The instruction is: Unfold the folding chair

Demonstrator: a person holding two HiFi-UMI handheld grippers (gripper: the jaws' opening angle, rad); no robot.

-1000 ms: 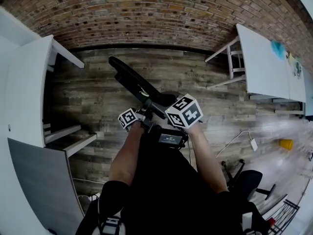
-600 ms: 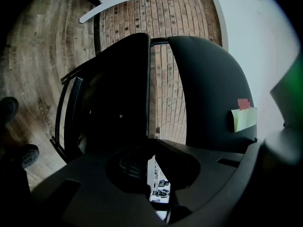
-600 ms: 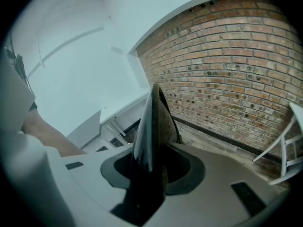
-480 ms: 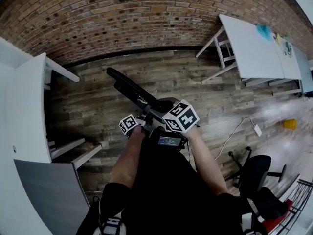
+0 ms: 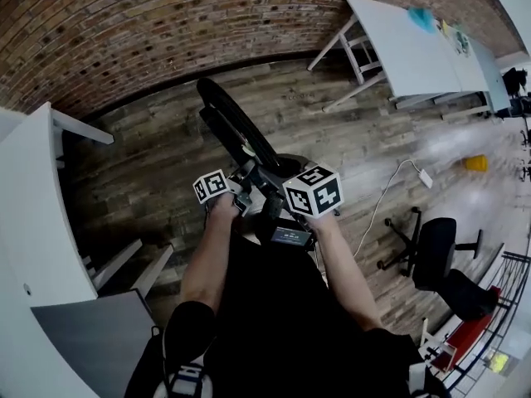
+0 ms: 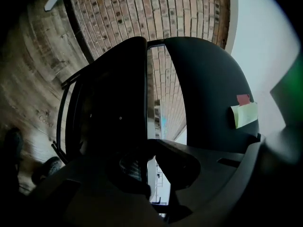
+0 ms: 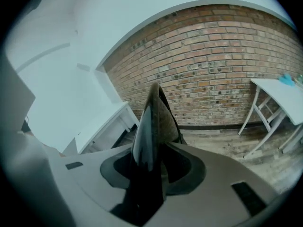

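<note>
The black folding chair [image 5: 236,131] is still folded flat and slants up and away from me over the wood floor. Both marker cubes sit at its near end, the left cube [image 5: 211,186] and the right cube [image 5: 313,191]. In the left gripper view my left gripper [image 6: 147,161] is shut on a thin edge of the chair's dark panel [image 6: 113,122], with the rounded backrest [image 6: 208,98] beside it. In the right gripper view the chair [image 7: 154,122] stands edge-on between the jaws of my right gripper [image 7: 151,162], which is shut on it.
A brick wall [image 5: 166,23] runs along the back. A white table [image 5: 415,48] stands at the upper right and a white desk [image 5: 33,222] at the left. A black office chair [image 5: 436,255], a cable with a white adapter [image 5: 425,177] and a yellow object [image 5: 476,162] lie to the right.
The chair's far end has swung to the right and stands steeper in the picture. Both grippers turned with it and stayed on its near end. My view has shifted, so the white table has slid left.
</note>
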